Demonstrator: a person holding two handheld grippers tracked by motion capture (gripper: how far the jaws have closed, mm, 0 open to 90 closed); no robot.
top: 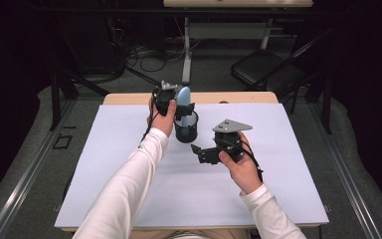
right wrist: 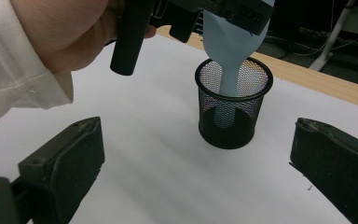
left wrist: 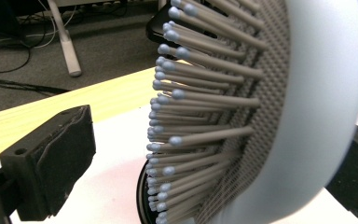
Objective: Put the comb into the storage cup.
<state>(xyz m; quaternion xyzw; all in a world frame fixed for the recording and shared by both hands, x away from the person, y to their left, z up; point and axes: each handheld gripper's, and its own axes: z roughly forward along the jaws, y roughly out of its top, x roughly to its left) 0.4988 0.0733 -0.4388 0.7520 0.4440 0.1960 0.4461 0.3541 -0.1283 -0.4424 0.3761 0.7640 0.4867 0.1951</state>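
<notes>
We see a pale blue hairbrush (top: 183, 95) standing handle-down in a black mesh cup (top: 186, 128) that sits on the white table (top: 129, 199), toward its far middle. The left gripper (top: 179, 105) is at the brush head, above the cup. In the left gripper view the brush (left wrist: 307, 116) sits between the two black jaws, its grey bristles (left wrist: 200, 135) with small blue tips pointing toward the left jaw; that jaw stands clear of the bristle tips, with table showing between, so we read this gripper as spread apart around the head, not clamped on it. The right jaw is mostly hidden behind the back of the brush, and we cannot tell if it touches. The right gripper (top: 199, 152) rests low over the table, near the cup and on its near right side, and its jaws are wide apart with nothing between them. In the right gripper view the handle (right wrist: 226, 88) runs down inside the cup (right wrist: 233, 109) and leans against the rim. We can read no brand, label or writing on the brush, the cup or the grippers.
</notes>
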